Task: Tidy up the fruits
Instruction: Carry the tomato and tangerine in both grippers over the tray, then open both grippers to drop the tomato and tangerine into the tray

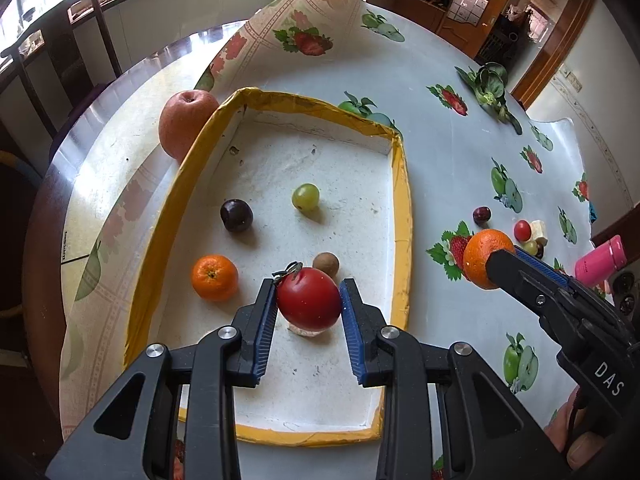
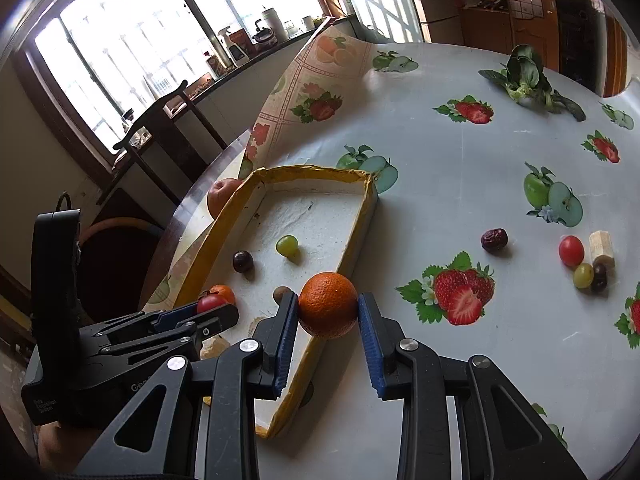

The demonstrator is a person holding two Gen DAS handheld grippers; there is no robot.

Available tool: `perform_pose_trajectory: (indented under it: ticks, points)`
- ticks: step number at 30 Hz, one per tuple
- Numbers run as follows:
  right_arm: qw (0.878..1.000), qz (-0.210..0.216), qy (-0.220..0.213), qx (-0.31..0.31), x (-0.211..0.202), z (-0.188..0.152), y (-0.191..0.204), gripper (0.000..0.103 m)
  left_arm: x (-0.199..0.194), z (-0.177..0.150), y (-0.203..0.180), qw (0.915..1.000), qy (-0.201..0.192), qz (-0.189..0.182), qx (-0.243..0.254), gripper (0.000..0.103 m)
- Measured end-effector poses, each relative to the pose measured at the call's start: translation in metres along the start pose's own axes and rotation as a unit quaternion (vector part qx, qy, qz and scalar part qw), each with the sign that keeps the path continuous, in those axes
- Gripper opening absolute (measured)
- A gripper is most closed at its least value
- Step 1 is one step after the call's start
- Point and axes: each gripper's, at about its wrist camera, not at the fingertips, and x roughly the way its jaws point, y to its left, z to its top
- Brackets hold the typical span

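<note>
My left gripper (image 1: 308, 294) is shut on a red tomato (image 1: 309, 298) and holds it just above the floor of the yellow-rimmed white tray (image 1: 403, 216). In the tray lie a mandarin (image 1: 214, 277), a dark plum (image 1: 236, 215), a green grape (image 1: 305, 197) and a small brown fruit (image 1: 326, 264). My right gripper (image 2: 328, 312) is shut on an orange (image 2: 328, 305) and holds it over the tray's right rim (image 2: 360, 224); it also shows in the left wrist view (image 1: 489, 258).
A big apple (image 1: 185, 122) sits outside the tray's far left corner. To the right on the fruit-print cloth lie a red date (image 2: 494, 241), a cherry tomato (image 2: 571, 250), a grape (image 2: 583, 275), a dark berry (image 2: 599, 276) and a banana piece (image 2: 601, 247). Leafy greens (image 2: 528, 78) lie far back. A pink bottle (image 1: 600, 260) is at right.
</note>
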Motion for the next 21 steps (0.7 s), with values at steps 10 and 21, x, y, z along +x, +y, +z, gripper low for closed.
perform_pose_trajectory:
  ticks: [10,21]
  points:
    - [1.000,0.019,0.006,-0.017,0.062,0.051,0.022,0.031,0.041,0.062,0.021,0.9996,-0.003,0.026,-0.010,0.029]
    - [0.998,0.004,0.057,-0.029,0.143,0.066,0.021,0.031,0.097,0.073,0.040,0.9977,0.040,0.049,-0.024,0.029]
